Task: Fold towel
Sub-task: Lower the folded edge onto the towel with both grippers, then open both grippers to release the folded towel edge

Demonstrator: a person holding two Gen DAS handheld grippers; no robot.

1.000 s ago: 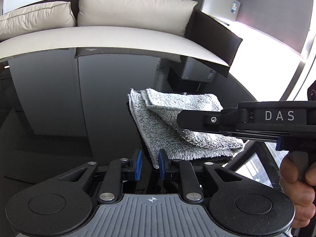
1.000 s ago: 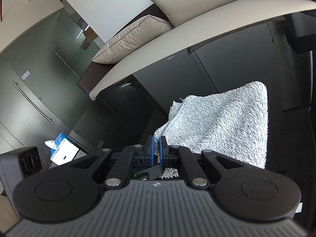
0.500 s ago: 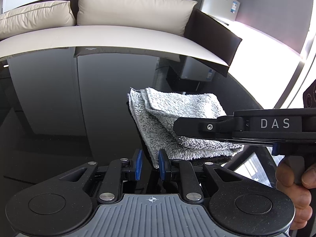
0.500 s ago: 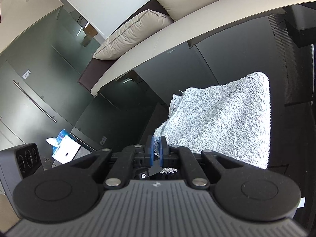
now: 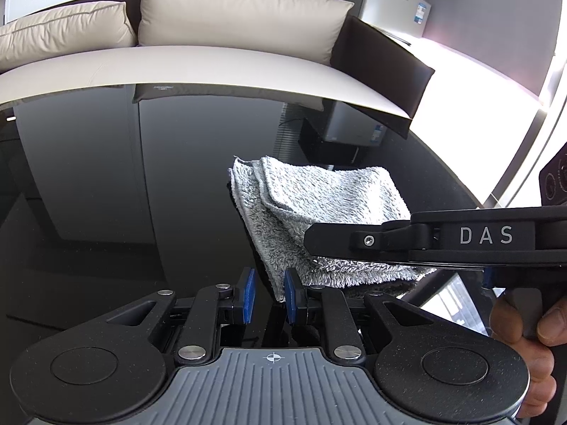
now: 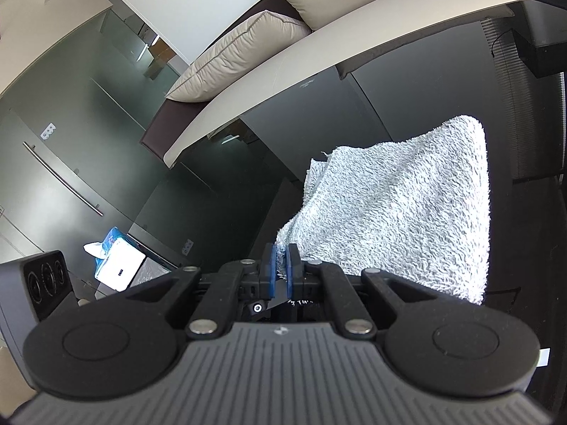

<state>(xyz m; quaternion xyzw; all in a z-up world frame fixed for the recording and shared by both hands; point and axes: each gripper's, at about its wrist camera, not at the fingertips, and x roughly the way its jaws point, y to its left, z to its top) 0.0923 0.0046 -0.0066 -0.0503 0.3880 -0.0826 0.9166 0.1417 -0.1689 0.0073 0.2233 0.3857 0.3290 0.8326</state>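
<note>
I have the towel (image 5: 319, 212) on the black glass table (image 5: 106, 177), folded into layers, lying between my two grippers and the sofa (image 5: 212, 67) that runs along the table's far edge. All places below I give from the towel.

My right gripper (image 6: 282, 269) is pinched tight on the towel's near corner; in the right wrist view the grey pile shows between the blue pads (image 6: 271, 271), and the cloth rises from that corner and spreads away to the right. In the left wrist view the same gripper (image 5: 312, 237) comes in from the right as a black bar across the towel's near side, with a hand (image 5: 524, 350) on its grip.

My left gripper (image 5: 267, 294) sits at the towel's near-left corner. Its jaws stand narrow, with a gap between the pads. The corner hangs just beside the right pad (image 5: 291, 295); I cannot tell whether it touches. Nothing is clamped there.

Two cushions (image 5: 241, 10) lean on the sofa back, well beyond the towel.
</note>
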